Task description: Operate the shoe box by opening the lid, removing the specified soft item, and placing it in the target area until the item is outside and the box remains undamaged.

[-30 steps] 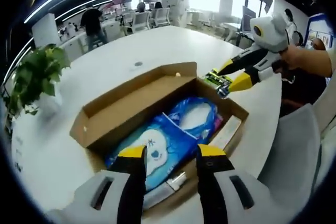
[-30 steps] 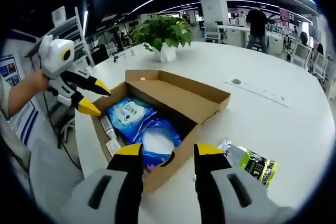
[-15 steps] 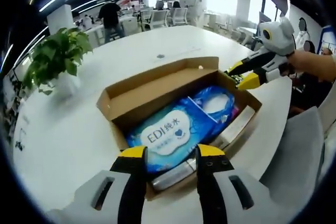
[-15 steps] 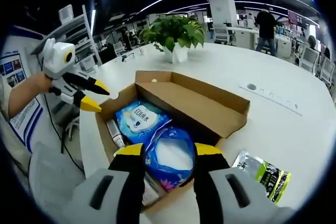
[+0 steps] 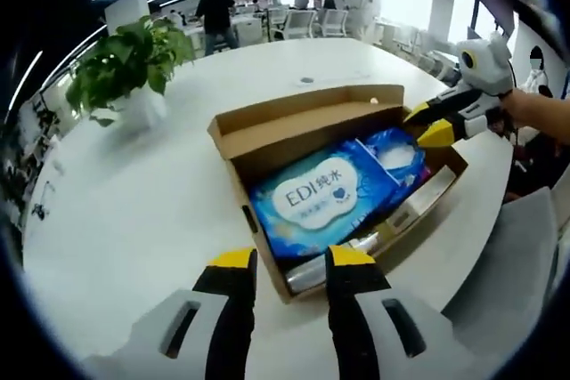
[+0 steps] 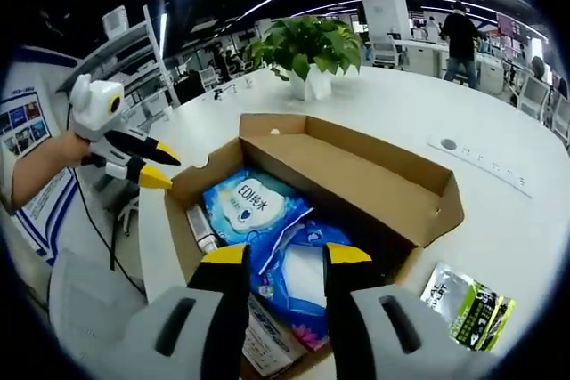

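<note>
Brown cardboard shoe box (image 6: 356,180) sits open near the white table (image 5: 134,193) edge, blue wipes pack (image 6: 249,206) inside. Right claw (image 6: 276,264) has moved in over it, jaws apart, empty; left claw (image 5: 283,264) open too, hanging back. Grasp next, likely.

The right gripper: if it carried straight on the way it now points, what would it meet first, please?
Most likely the blue bag lying in the open shoe box: the right gripper points down at it, jaws apart. Depth is hard to judge, so how far it has to go is unclear.
</note>
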A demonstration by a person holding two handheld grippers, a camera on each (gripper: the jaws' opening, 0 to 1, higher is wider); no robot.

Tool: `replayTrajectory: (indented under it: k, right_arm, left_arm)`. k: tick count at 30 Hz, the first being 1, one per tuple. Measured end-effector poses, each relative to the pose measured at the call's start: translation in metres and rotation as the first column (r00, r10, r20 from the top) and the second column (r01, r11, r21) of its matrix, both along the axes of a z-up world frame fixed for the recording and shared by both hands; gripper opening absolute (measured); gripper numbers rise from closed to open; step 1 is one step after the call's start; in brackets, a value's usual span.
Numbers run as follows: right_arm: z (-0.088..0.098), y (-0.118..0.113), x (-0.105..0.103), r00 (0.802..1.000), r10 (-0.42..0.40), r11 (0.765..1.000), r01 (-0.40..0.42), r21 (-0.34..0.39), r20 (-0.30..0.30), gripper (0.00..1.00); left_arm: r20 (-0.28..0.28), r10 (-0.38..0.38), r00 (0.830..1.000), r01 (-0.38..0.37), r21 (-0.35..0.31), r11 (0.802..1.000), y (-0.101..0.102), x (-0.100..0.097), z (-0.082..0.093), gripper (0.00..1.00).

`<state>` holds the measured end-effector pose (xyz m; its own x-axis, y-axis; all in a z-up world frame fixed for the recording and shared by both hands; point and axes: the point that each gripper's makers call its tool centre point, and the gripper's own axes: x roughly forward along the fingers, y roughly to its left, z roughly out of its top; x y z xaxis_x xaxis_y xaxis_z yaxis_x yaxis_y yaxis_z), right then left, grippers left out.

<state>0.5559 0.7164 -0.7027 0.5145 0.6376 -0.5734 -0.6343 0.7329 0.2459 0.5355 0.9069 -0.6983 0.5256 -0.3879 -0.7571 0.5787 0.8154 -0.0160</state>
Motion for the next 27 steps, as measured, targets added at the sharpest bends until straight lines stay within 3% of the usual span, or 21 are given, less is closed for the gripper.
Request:
replayTrajectory:
  k: [16,27]
  right_arm:
    - [-0.021,0.030,0.003,0.998,0.044,0.999,-0.045,-0.006,-0.053,0.27]
    - [-0.032,0.037,0.009,0.996,0.039,0.999,-0.040,-0.015,-0.082,0.26]
  left_arm:
    - [-0.049,0.081,0.996,-0.082,-0.028,0.996,0.010,-0.006,-0.019,0.14]
    - [-0.058,0.125,0.990,-0.128,-0.046,0.991,0.014,-0.006,-0.021,0.06]
